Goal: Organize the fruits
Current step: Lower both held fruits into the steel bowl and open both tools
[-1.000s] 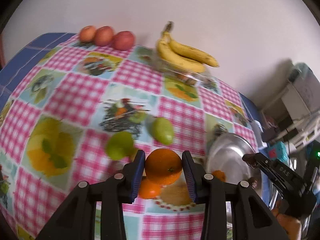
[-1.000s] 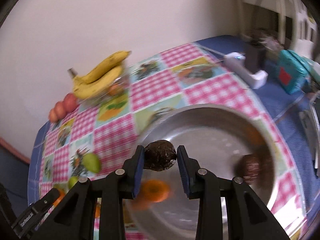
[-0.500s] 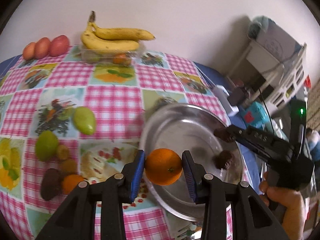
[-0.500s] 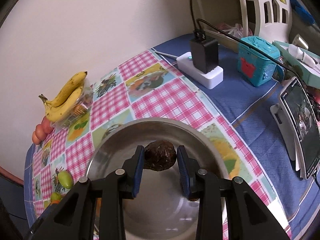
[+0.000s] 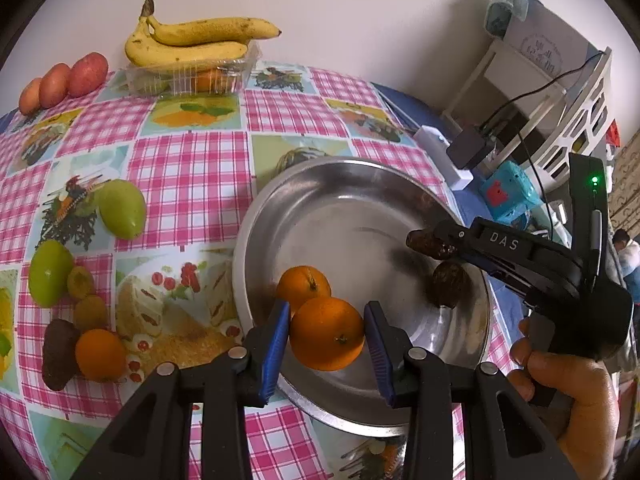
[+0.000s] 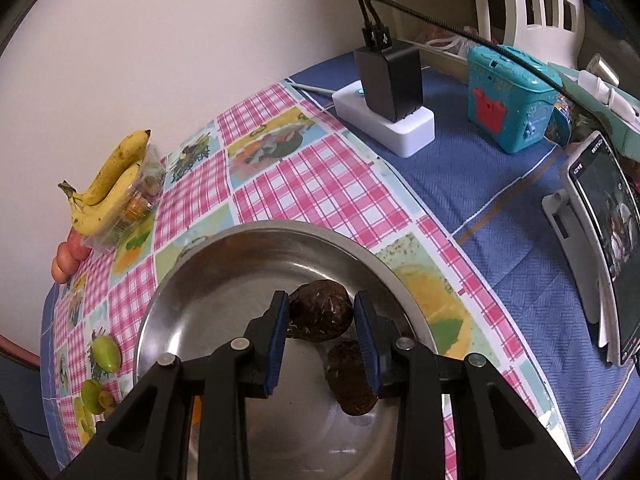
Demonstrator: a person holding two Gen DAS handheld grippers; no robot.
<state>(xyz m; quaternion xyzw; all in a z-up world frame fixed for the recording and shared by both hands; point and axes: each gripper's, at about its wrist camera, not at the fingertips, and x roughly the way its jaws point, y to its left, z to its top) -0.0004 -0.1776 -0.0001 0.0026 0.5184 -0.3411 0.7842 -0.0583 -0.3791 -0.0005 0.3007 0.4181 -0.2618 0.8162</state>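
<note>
My left gripper (image 5: 326, 338) is shut on an orange (image 5: 327, 334) and holds it over the near rim of a round steel plate (image 5: 348, 216). A second orange (image 5: 303, 286) and a dark brown fruit (image 5: 450, 284) lie in the plate. My right gripper (image 6: 320, 320) is shut on another dark brown fruit (image 6: 320, 314) above the plate (image 6: 224, 280); it also shows in the left wrist view (image 5: 430, 242). The brown fruit in the plate (image 6: 352, 376) lies just below it.
On the checked cloth left of the plate lie two green fruits (image 5: 120, 208), small yellow-brown fruits (image 5: 82, 284), an orange (image 5: 100, 354) and a brown fruit (image 5: 60, 352). Bananas (image 5: 192, 40) on a clear box and three red fruits (image 5: 64, 80) sit by the wall. A charger (image 6: 386, 108), teal box (image 6: 508, 96) and phone (image 6: 604, 236) stand right.
My left gripper has carried the orange from the fruit pile to the right, over the plate. My right gripper has moved with the brown fruit towards the plate's right side.
</note>
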